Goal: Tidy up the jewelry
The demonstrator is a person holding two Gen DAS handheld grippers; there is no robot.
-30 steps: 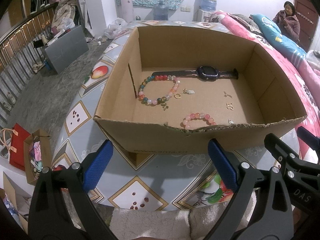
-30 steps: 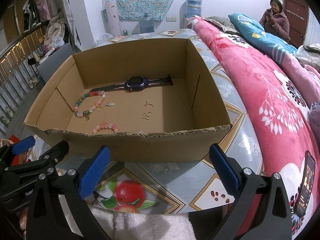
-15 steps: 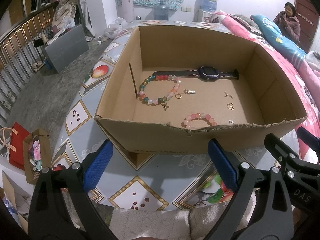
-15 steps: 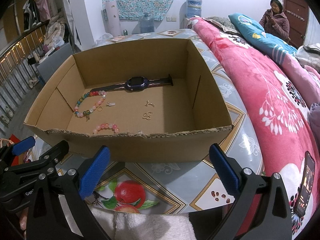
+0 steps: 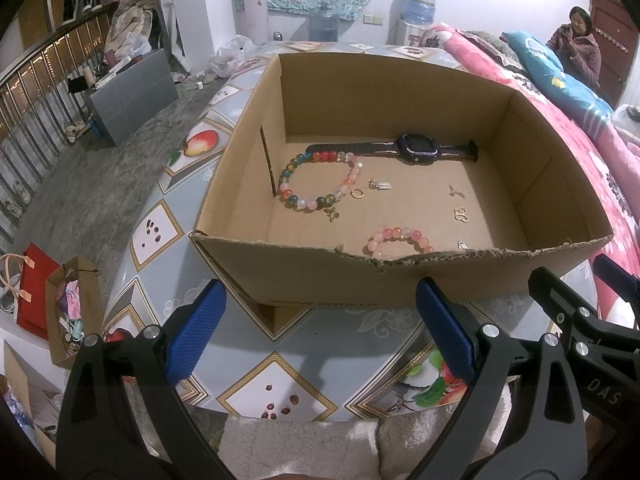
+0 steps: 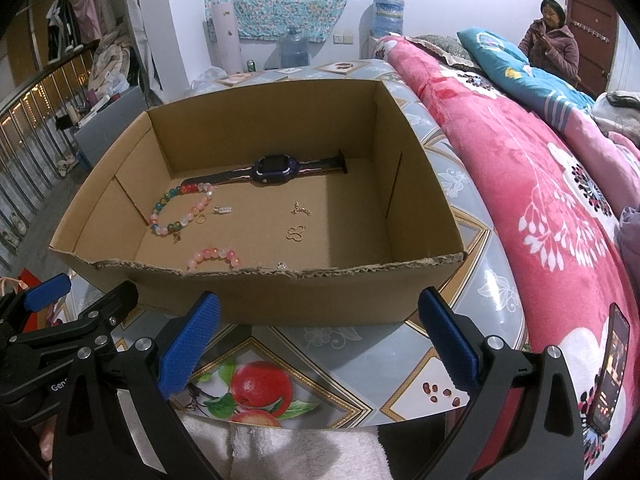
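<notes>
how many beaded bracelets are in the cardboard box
2. The multicolour bracelet lies near the left wall of the cardboard box, just in front of the watch. The pink bracelet lies against the torn near wall, which partly hides it; something small could hide there.

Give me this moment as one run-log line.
left tool: open, empty | right tool: open, empty | both short of cardboard box | watch, bead bracelets inside, untouched

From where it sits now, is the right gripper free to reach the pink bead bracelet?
Probably yes. The right gripper is open and empty; the pink bead bracelet lies uncovered just behind the cardboard box's near wall, so it must go over that.
</notes>
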